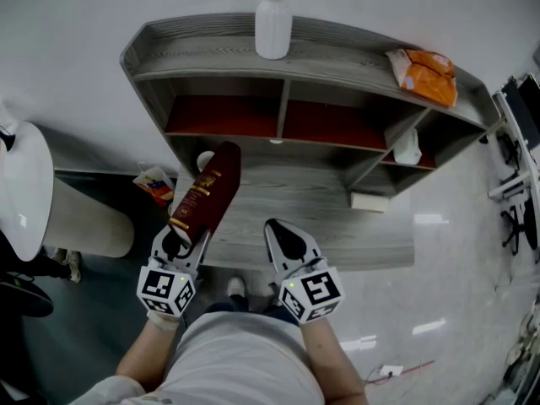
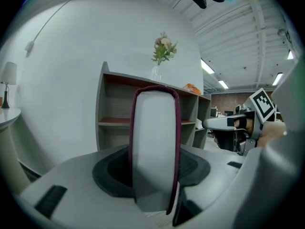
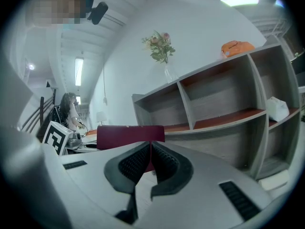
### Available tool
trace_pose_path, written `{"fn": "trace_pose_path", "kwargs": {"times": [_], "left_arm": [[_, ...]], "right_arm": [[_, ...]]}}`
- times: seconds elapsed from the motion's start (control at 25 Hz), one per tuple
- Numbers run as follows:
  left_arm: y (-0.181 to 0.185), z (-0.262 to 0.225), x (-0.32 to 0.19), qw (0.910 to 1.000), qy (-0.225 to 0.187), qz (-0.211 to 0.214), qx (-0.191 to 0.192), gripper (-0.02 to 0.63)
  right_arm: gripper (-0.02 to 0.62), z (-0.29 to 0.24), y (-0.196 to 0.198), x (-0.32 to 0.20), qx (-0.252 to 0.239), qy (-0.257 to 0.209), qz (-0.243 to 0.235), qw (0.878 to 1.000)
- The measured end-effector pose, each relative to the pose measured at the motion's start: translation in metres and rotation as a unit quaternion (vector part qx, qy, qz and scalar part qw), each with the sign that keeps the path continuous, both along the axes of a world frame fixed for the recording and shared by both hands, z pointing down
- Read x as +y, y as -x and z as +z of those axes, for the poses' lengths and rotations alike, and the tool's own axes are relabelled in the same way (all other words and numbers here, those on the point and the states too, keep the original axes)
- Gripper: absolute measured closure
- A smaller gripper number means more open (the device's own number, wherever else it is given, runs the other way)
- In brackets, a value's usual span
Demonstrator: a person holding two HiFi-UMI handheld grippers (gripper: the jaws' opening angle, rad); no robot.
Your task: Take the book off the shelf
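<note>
A dark red book (image 1: 207, 194) with gold print is held in the air in front of the grey wooden shelf (image 1: 211, 53), clear of its compartments. My left gripper (image 1: 181, 241) is shut on the book's lower end. In the left gripper view the book's white page edge (image 2: 153, 147) stands upright between the jaws and fills the gap. My right gripper (image 1: 287, 241) hovers beside it to the right with its jaws shut and nothing between them. In the right gripper view the book (image 3: 130, 136) shows just behind the closed pads (image 3: 164, 166).
A white vase (image 1: 273, 26) with a plant and an orange bag (image 1: 424, 72) sit on the shelf top. A white packet (image 1: 407, 148) lies in the right compartment, a white box (image 1: 369, 202) lower down. A round white table (image 1: 29, 188) stands at the left.
</note>
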State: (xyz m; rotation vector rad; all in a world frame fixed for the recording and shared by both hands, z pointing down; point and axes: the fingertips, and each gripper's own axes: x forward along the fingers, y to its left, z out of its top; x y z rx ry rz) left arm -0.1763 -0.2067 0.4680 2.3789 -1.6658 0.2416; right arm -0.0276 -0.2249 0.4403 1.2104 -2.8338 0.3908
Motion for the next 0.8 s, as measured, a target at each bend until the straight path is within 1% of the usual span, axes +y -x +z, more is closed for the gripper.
{"fn": "trace_pose_path", "kwargs": {"times": [0.8], "left_arm": [[-0.005,-0.006,-0.013,1.0000,-0.005,0.003,0.001,0.387]], "right_arm": [[0.575,0.000,-0.005,-0.017,-0.004,0.004,0.003,1.000]]}}
